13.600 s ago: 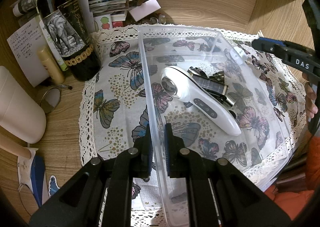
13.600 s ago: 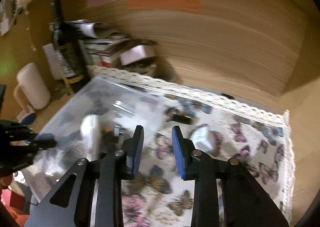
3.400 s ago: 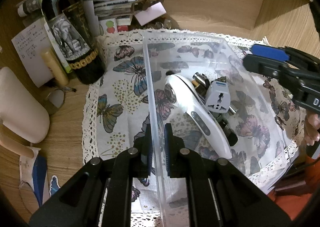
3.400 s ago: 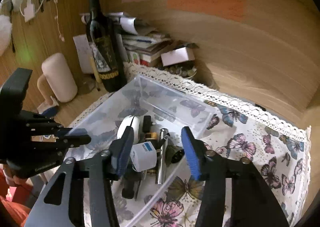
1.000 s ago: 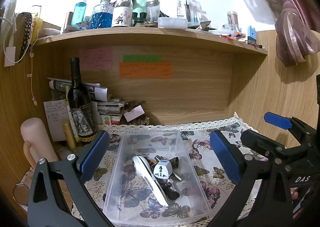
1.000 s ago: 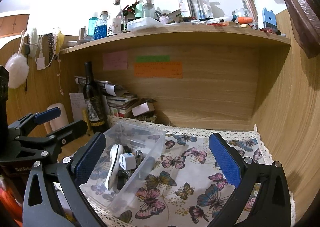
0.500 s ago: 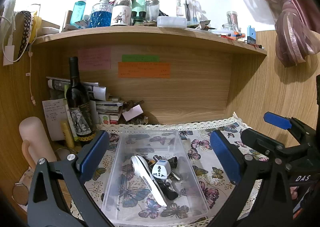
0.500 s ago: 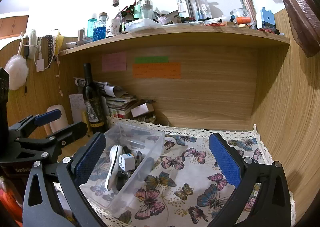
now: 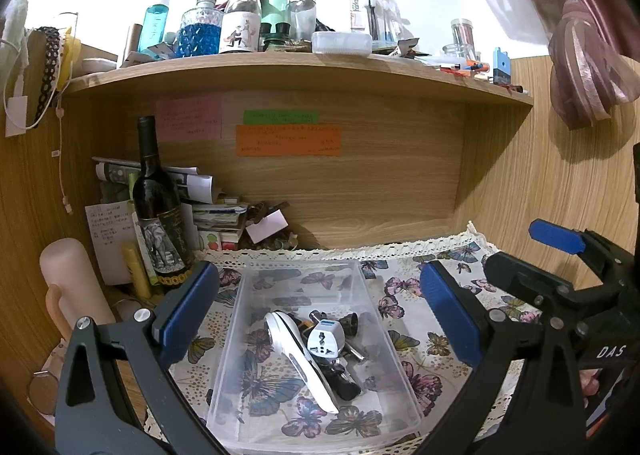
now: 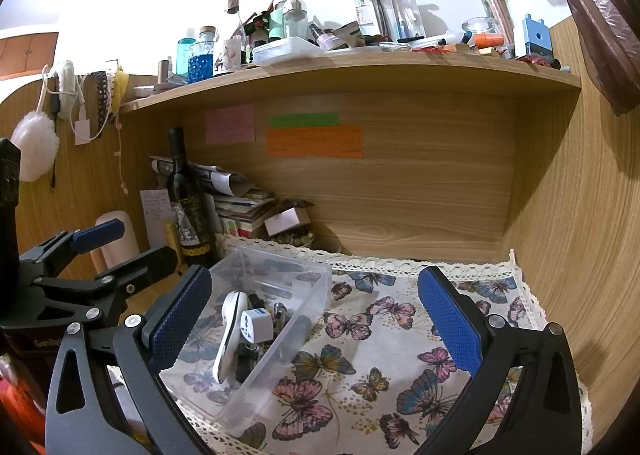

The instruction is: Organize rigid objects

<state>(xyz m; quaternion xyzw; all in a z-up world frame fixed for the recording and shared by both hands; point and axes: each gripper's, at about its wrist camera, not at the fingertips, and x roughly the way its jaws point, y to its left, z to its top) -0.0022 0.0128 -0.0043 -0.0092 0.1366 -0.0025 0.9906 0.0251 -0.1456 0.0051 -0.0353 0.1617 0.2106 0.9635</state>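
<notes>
A clear plastic bin (image 9: 362,287) stands on the butterfly cloth (image 9: 404,291); it also shows in the right wrist view (image 10: 316,291). In it lie a white handheld device (image 9: 298,359), a white travel adapter (image 9: 326,339) and several small dark and metal items. My left gripper (image 9: 320,315) is wide open, pulled back above the bin's near end, empty. My right gripper (image 10: 314,319) is wide open and empty, pulled back over the cloth (image 10: 380,335) to the right of the bin. The adapter (image 10: 254,325) and the device (image 10: 228,331) show in the right wrist view too.
A dark wine bottle (image 9: 158,211), stacked papers (image 9: 208,211) and a pale pink cylinder (image 9: 74,287) crowd the left back corner. Wooden walls close the back and right side. A shelf (image 9: 300,67) full of bottles runs overhead.
Much earlier the left gripper was shut on the bin's wall and the right gripper put the adapter in. Now both are open and drawn back. Over the last second almost nothing moved.
</notes>
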